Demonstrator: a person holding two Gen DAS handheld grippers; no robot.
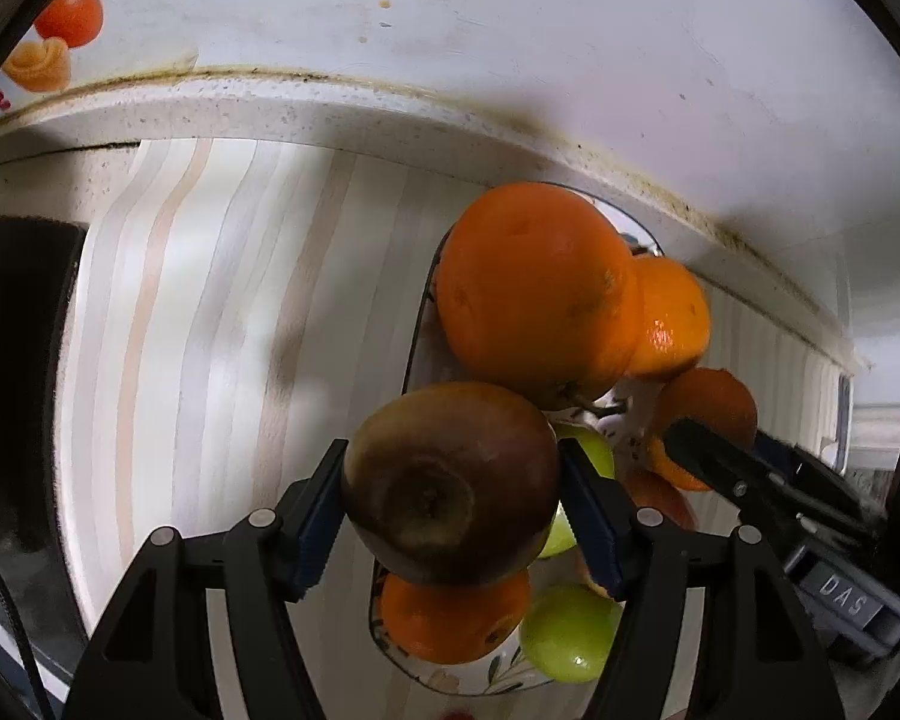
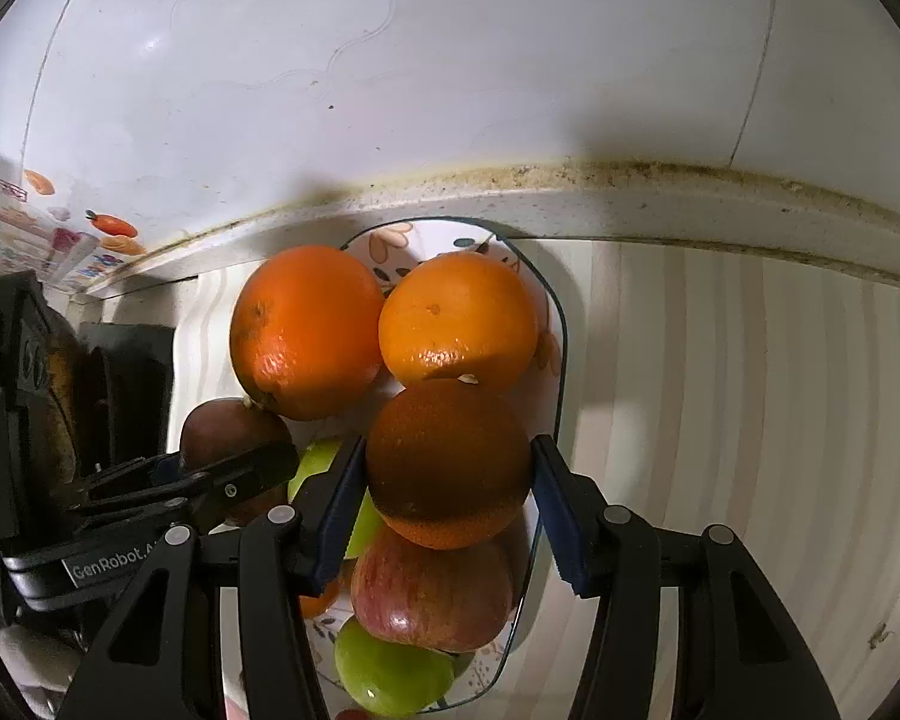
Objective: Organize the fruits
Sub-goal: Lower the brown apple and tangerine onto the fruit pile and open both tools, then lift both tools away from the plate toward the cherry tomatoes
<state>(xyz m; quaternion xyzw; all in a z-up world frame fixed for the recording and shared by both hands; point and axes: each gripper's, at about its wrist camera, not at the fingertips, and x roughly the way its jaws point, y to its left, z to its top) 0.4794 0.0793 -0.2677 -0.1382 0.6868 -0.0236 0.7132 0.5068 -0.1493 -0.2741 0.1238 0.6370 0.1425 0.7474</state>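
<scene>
Your left claw is clamped on a dark reddish-brown apple, both blue pads pressed to its sides, and holds it above the near left part of the plate. Your right claw has a dark orange between its pads; the left pad touches the fruit, but you cannot tell whether the right pad does, so the grip is uncertain. That orange sits over the middle of the pile.

The plate is white with a flower pattern and a dark rim, and it is heaped. At its far end lie two bright oranges side by side, the left orange touching the right orange. Nearer you, under the held orange, a red apple rests against a green apple.

The plate stands on a striped surface, close to the stained ledge along the white wall.
</scene>
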